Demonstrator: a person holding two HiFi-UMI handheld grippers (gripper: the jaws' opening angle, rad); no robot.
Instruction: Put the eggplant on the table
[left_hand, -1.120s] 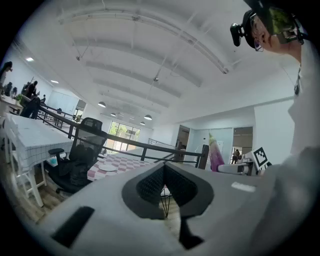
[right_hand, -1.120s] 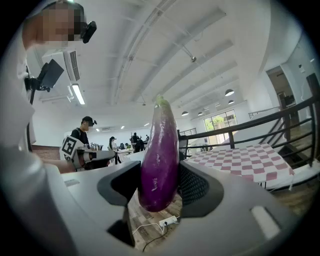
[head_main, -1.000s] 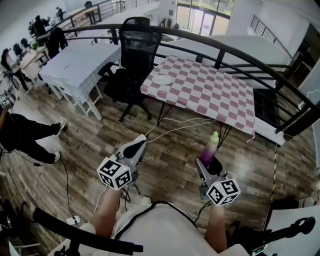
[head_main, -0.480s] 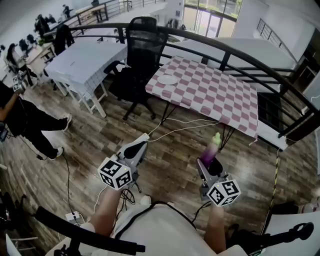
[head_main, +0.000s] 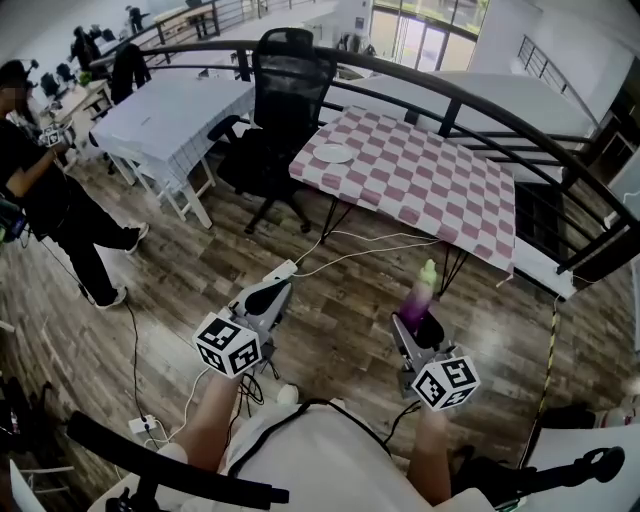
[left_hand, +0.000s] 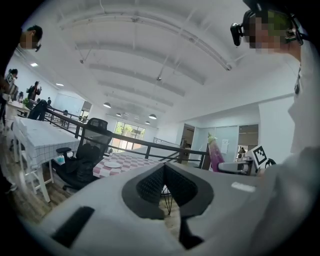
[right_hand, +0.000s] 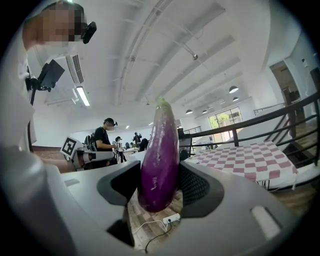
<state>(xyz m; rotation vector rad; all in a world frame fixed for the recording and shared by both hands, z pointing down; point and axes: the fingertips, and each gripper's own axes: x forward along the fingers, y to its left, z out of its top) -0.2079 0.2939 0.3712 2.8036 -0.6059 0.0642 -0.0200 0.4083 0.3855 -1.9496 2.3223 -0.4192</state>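
Note:
A long purple eggplant (head_main: 421, 300) with a pale green tip stands upright in my right gripper (head_main: 419, 326), which is shut on its lower end. In the right gripper view the eggplant (right_hand: 160, 155) fills the gap between the two black pads. My left gripper (head_main: 268, 296) is held level with it at the left, shut with nothing in it; its pads (left_hand: 152, 184) meet. The table (head_main: 430, 185), under a pink-and-white checked cloth, stands a few steps ahead. Both grippers are over the wooden floor, short of the table.
A white plate (head_main: 333, 153) lies at the table's left end. A black office chair (head_main: 280, 110) stands left of the table, and a dark railing (head_main: 470, 100) runs behind it. White cables and a power strip (head_main: 283, 268) cross the floor. A person in black (head_main: 45, 190) stands far left.
Both grippers and the eggplant have kept their places. The view has shifted slightly, and the person in black at the left has walked further into view.

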